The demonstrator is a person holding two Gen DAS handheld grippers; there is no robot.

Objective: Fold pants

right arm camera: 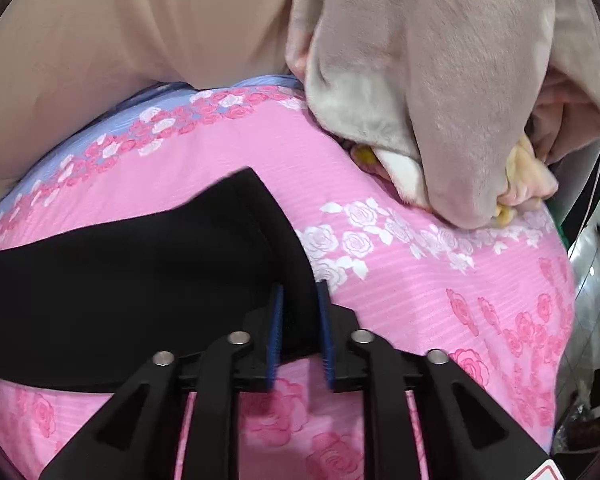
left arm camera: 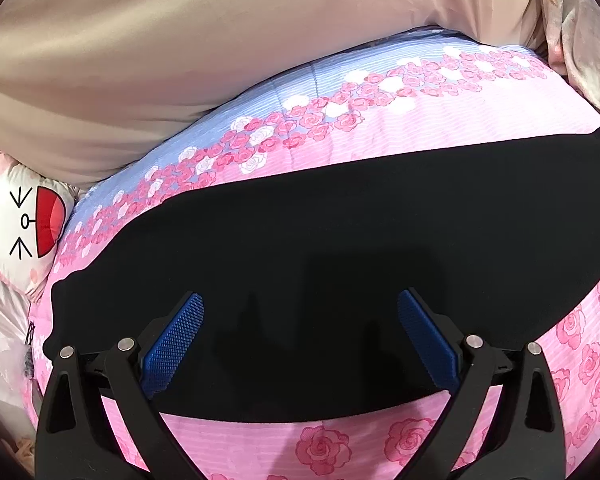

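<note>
The black pants [left arm camera: 320, 248] lie flat in a long band across a pink rose-print bedsheet [left arm camera: 440, 148] on the bed. The left gripper [left arm camera: 300, 312] tilts down over their middle, jaws wide, with cloth beneath but not pinched. The right gripper [right arm camera: 300, 296] tilts down at the pants' end [right arm camera: 260, 216], jaws narrow, with the edge between the pads; whether they press it cannot be told.

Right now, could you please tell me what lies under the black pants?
The pants lie flat on a pink rose-print bedsheet, which shows all around them. Whatever part of the sheet is directly beneath them is covered and cannot be seen.
</note>
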